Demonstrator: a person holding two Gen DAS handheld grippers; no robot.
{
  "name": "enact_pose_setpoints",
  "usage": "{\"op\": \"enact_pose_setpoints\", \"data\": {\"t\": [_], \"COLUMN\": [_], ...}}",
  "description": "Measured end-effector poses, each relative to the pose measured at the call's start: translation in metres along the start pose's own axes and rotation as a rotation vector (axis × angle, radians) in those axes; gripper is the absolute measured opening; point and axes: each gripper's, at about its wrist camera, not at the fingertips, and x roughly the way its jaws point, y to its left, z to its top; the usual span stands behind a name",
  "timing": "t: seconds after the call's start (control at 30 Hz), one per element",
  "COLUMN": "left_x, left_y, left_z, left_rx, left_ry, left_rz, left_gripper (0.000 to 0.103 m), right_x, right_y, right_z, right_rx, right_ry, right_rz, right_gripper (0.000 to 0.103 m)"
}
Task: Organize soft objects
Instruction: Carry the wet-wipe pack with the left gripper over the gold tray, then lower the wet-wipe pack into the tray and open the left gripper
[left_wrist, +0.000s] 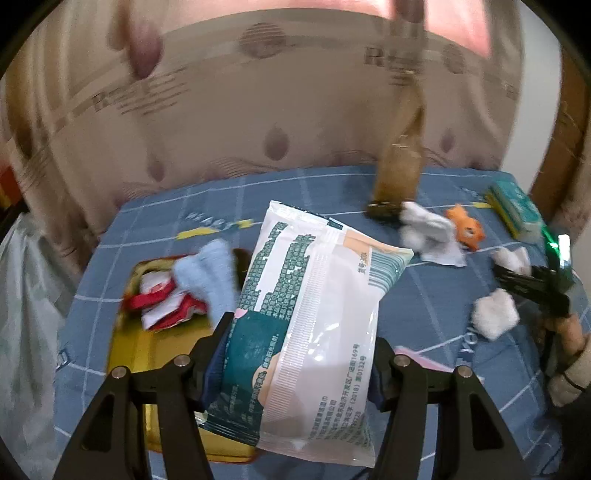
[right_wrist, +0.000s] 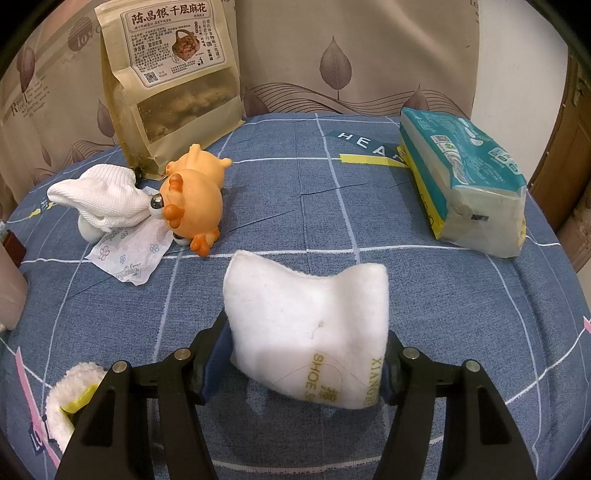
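Note:
My left gripper (left_wrist: 299, 354) is shut on a white and teal plastic pack of wipes (left_wrist: 310, 317), held above the blue checked cloth. Just left of the pack lies a yellow tin tray (left_wrist: 136, 350) with a light blue sock (left_wrist: 210, 277) and red and white sachets (left_wrist: 162, 302) in it. My right gripper (right_wrist: 306, 362) is shut on a white shoe-wipe pad (right_wrist: 310, 332) with yellow lettering, lifted a little over the cloth. That right gripper (left_wrist: 532, 284) also shows at the right edge of the left wrist view.
An orange toy (right_wrist: 192, 203), a white sock (right_wrist: 99, 203) and a printed tissue (right_wrist: 129, 254) lie at the left. A brown snack bag (right_wrist: 173, 81) stands behind them. A teal tissue pack (right_wrist: 465, 177) sits at the right. A fluffy white pad (right_wrist: 66, 406) lies near the left finger.

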Motion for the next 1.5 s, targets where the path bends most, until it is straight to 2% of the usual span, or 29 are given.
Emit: {"op": "enact_pose_setpoints", "data": {"t": [0.4,0.6,1.13,1.5], "left_x": [0.025,0.041,0.086,0.110], "left_y": [0.079,0.107,0.141,0.145], "left_z": [-0.018,-0.027,-0.052,-0.051], "left_rx": [-0.108,-0.152,-0.196,-0.195], "left_ry": [0.077,0.115,0.220,0.264], "left_rz": [0.149,0.180,0.221,0.240], "left_gripper": [0.061,0.061,0.061,0.061], "right_x": [0.001,0.001,0.001,0.001], "right_y": [0.001,0.001,0.001,0.001], "right_z": [0.000,0.000,0.000,-0.001], "right_rx": [0.000,0.000,-0.001,-0.001], "right_ry": [0.000,0.000,0.000,0.000], "right_rz": [-0.001,-0.001,-0.001,-0.002], "right_gripper": [0.061,0.061,0.061,0.061]}}
